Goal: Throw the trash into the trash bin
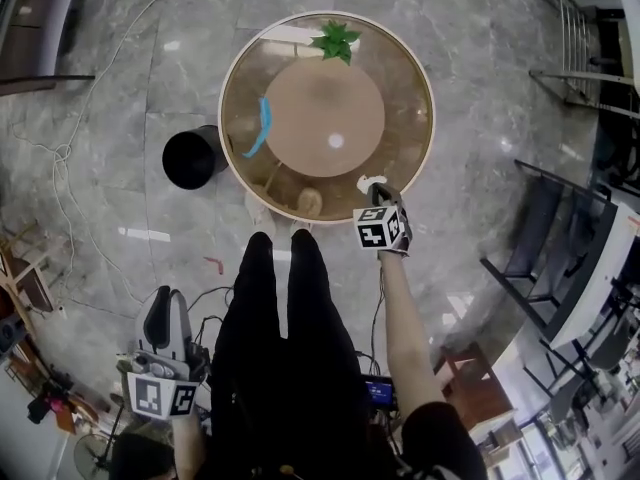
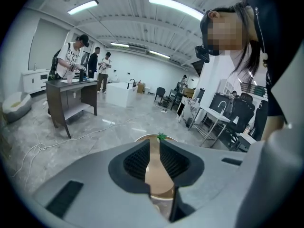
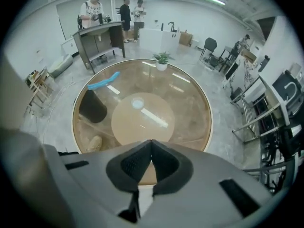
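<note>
Trash: white scrap [image 1: 368, 182] at near edge of glass table [image 1: 420, 158]. Right tongs [image 1: 381, 192] closed at it for pickup, catch unconfirmed. Left tongs [image 1: 166, 308] open, empty, parked low. Trash bin [image 1: 192, 158] on floor, left.

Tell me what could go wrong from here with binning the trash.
1. The right gripper is shut at the glass table's near edge beside a white scrap; whether it caught the scrap cannot be told, so it may lift empty.
2. The black trash bin stands on the floor left of the table; the scrap could slip on the way.
</note>
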`<state>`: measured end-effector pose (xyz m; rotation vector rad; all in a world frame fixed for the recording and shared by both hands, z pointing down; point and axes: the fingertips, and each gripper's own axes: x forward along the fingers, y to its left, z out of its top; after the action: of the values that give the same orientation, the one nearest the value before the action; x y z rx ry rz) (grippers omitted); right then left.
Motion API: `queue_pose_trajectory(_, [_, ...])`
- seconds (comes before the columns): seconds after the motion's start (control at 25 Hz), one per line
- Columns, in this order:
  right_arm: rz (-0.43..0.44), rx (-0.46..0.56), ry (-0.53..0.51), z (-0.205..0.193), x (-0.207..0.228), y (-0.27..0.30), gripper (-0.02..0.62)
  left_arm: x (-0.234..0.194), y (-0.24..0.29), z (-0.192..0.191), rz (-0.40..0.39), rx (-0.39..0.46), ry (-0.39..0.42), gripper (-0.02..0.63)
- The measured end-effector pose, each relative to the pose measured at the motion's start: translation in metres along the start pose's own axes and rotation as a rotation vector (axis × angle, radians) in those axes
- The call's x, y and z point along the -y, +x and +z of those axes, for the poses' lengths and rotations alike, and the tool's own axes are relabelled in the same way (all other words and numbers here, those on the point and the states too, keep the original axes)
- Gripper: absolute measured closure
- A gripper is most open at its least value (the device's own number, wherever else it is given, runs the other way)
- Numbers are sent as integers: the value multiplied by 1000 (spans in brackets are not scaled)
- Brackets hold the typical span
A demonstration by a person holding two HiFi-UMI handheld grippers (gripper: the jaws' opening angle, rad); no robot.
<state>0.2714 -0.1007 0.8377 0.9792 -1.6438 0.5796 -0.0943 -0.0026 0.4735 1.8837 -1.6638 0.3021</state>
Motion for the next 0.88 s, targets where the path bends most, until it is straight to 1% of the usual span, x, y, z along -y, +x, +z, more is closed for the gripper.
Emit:
queue_pose_trajectory(0.12, [11,-9,-4,3,-4,1,592,-14,-4,5,24,16,-14,541])
queue_pose_trajectory(0.2, [11,7,5,11,-3,-2,592,-22,-5,4,41,25,-33,543])
queue_pose_trajectory(0.36, [6,84,-44,44,-10,-30,592,-30,-11,-2,63,29,-68,543])
queue_pose_trajectory(0.52, [39,165,-109,84,-39,-63,592,-33,-19,7,81,71,-91,543])
queue_pose_trajectory(0.68, [115,222,-227,130,-87,-82,592,-40,-32,20,118,129,-114,543])
queue_pose_trajectory(0.76, [176,243,-312,156,-120,-85,592,-48,-42,25,163,159,-133,543])
queue_pose_trajectory(0.88, [269,273,-469,192,-177,-89,592,-66,-61,30,244,206,-170,543])
